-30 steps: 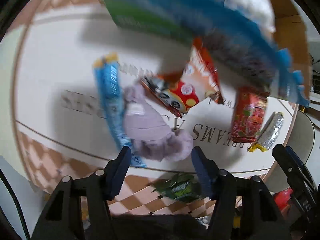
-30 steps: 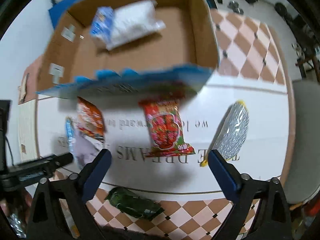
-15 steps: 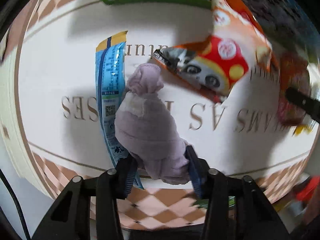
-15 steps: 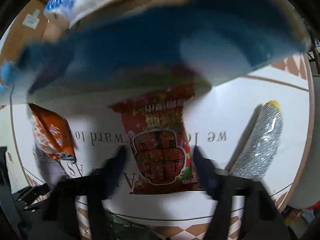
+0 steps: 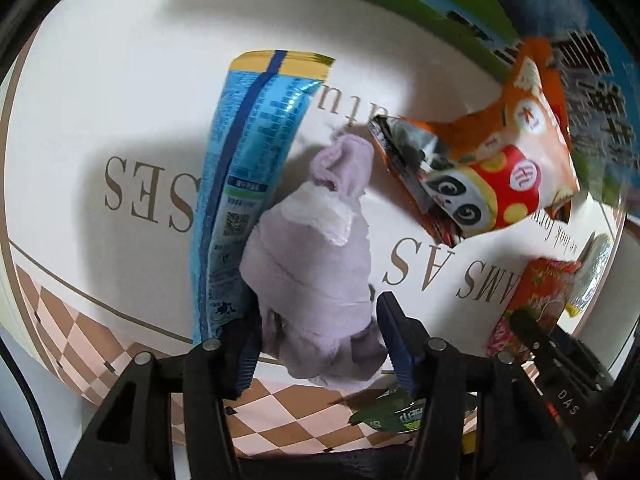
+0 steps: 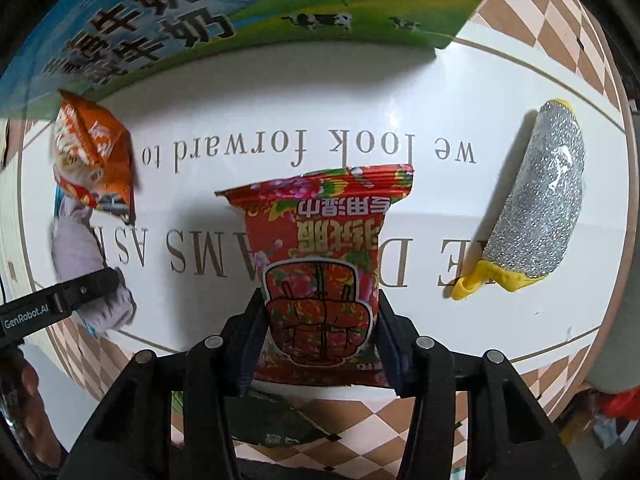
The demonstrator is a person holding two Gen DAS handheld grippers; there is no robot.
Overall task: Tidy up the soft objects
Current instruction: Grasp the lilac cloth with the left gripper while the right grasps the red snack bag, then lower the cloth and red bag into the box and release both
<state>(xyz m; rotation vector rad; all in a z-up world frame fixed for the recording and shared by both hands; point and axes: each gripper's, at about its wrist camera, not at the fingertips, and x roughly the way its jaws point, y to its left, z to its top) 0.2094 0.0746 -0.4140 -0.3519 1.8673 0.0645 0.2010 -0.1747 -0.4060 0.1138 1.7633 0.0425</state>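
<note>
A lilac plush cloth (image 5: 312,264) lies on the white table, its near end between the fingers of my left gripper (image 5: 320,340), which is shut on it. It also shows in the right wrist view (image 6: 80,248). A red flowered snack bag (image 6: 324,264) lies at the table's front edge, and my right gripper (image 6: 320,344) is shut on its near end. The bag shows at the right of the left wrist view (image 5: 536,300).
A long blue packet (image 5: 248,184) lies left of the cloth. An orange panda snack bag (image 5: 488,176) lies to its right. A silver glittery pouch with yellow trim (image 6: 536,208) lies at the far right. A blue-green milk carton box (image 6: 240,12) stands at the back. A green packet (image 6: 272,420) lies on the checkered floor.
Both grippers moved forward and closed: the left onto the lilac cloth, the right onto the red snack bag.
</note>
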